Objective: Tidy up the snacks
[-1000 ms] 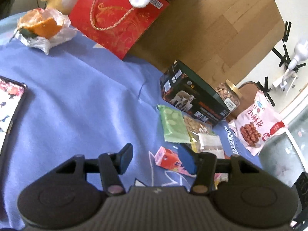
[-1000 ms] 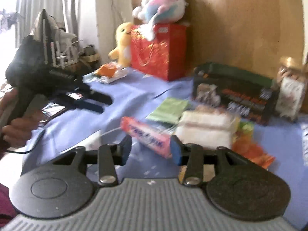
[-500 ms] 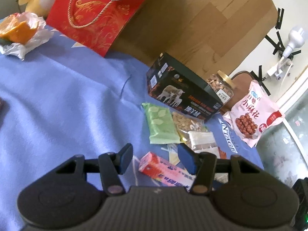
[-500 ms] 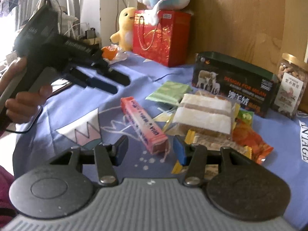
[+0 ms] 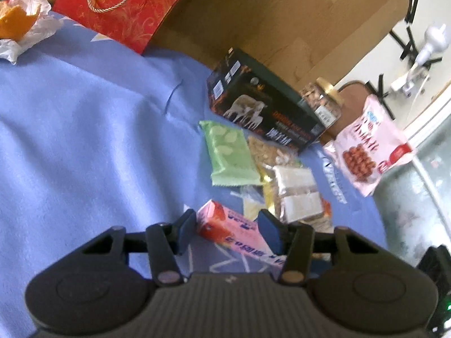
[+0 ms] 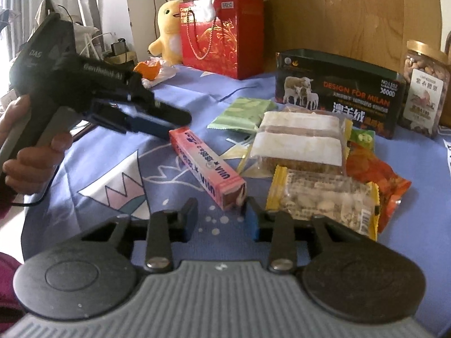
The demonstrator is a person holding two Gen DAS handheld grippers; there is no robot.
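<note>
My left gripper (image 5: 227, 225) closing, pink box (image 5: 231, 229) between its jaws, right gripper (image 6: 221, 214) narrowing, nothing gripped, bare blue cloth (image 5: 84, 146) at nine o'clock, snack packets (image 6: 304, 152) crowding two o'clock

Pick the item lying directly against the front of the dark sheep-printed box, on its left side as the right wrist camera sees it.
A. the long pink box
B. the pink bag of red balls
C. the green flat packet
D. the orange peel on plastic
C: the green flat packet lies just in front of the dark sheep-printed box, at its left end.
</note>
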